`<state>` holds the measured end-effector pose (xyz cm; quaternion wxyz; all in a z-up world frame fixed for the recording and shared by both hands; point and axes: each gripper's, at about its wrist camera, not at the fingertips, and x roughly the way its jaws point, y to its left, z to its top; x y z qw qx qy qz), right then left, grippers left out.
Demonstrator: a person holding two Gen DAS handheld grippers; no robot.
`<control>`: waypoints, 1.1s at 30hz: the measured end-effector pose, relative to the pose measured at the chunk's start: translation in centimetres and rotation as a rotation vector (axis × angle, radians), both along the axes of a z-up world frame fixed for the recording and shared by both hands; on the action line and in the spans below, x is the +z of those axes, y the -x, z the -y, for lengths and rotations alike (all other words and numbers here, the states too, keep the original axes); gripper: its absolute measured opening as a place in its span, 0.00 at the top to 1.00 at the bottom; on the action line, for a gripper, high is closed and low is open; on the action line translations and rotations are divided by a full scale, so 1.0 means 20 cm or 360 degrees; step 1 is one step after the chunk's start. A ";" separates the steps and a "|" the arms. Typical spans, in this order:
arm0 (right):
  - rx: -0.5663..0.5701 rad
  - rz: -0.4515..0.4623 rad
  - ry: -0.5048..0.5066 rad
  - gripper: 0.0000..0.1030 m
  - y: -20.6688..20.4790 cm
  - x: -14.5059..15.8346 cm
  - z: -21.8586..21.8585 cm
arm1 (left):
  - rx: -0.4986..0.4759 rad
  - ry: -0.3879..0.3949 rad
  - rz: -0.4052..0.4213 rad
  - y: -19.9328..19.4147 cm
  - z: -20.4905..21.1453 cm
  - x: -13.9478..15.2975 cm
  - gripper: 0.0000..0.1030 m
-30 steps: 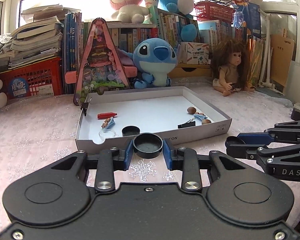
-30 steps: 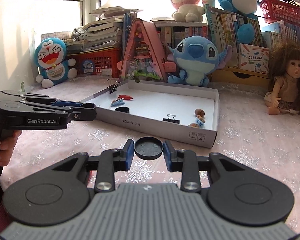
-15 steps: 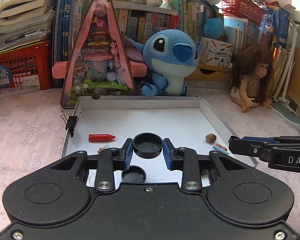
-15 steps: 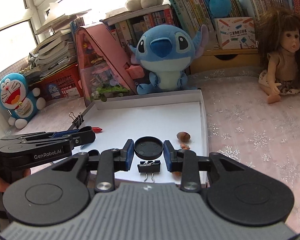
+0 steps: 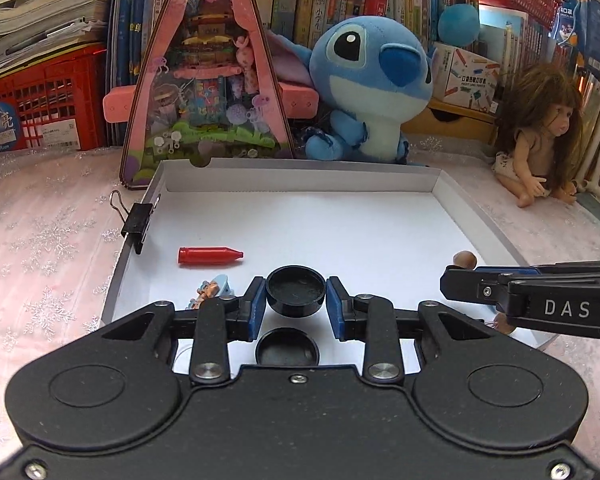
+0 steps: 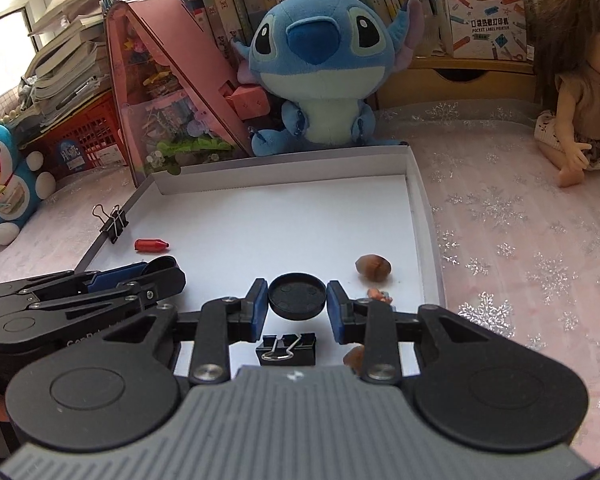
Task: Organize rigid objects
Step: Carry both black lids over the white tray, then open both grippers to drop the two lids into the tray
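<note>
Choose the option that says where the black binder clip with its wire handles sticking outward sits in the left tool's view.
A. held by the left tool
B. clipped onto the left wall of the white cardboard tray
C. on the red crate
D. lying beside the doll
B: the black binder clip grips the left wall of the white cardboard tray; the left tool holds a round black cap instead.

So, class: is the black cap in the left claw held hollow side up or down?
Up: the black cap shows its raised rim and recessed inside, clamped in the left claw.

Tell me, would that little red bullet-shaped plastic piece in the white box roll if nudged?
Probably: the red bullet-shaped plastic piece lies on its rounded side on the shallow white cardboard box's smooth floor. Its tapered tip suggests it would curve, not roll straight. It looks rigid and light.
</note>
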<state>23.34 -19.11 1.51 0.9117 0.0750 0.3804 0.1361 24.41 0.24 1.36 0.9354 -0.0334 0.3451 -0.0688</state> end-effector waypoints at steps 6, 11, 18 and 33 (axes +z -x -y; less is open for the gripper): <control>0.0014 -0.0014 0.0036 0.65 -0.02 -0.04 -0.02 | -0.0010 -0.0051 -0.0009 0.00 0.01 -0.04 0.71; 0.0020 -0.0026 0.0042 0.65 -0.03 -0.06 -0.02 | -0.0015 -0.0068 0.0004 0.00 0.02 -0.05 0.71; 0.0036 -0.0006 0.0043 0.61 -0.02 -0.05 -0.03 | -0.0025 -0.0078 0.0001 0.01 0.03 -0.04 0.70; 0.0178 0.0207 0.0025 0.29 0.24 0.06 0.00 | -0.0097 -0.0093 0.0139 0.27 0.00 0.11 0.43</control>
